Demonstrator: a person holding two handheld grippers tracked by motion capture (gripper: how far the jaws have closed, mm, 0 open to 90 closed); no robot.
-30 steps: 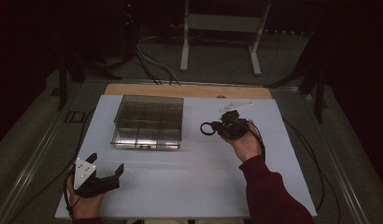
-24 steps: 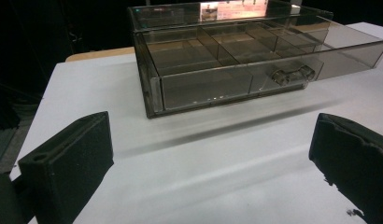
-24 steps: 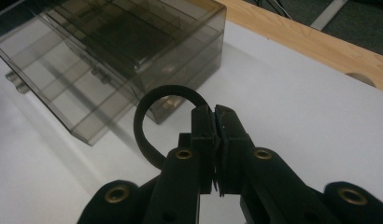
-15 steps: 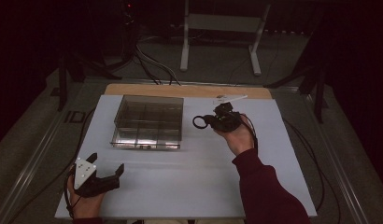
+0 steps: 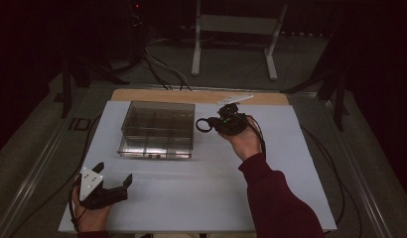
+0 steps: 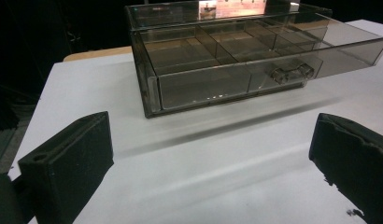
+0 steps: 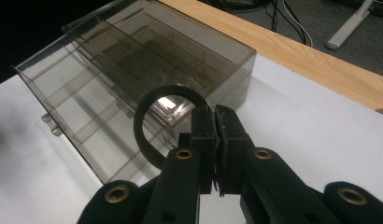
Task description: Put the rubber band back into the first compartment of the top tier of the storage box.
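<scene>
A: Where is the black ring (image 7: pixel 154 122)?

B: Pinched by its rim in the right gripper (image 5: pixel 226 122), whose jaws are pressed together on it. It hangs above the white table top (image 5: pixel 201 198), just beside the right edge of the smoky clear plastic compartment box (image 5: pixel 157 130).

A: And the box?

B: It sits on the far left part of the table, its divided drawer pulled out toward the person; the compartments look bare.

A: The other tool?

B: The left gripper (image 5: pixel 109 186) rests at the near left corner, jaws spread wide, pointing at the box, well apart from it.
</scene>
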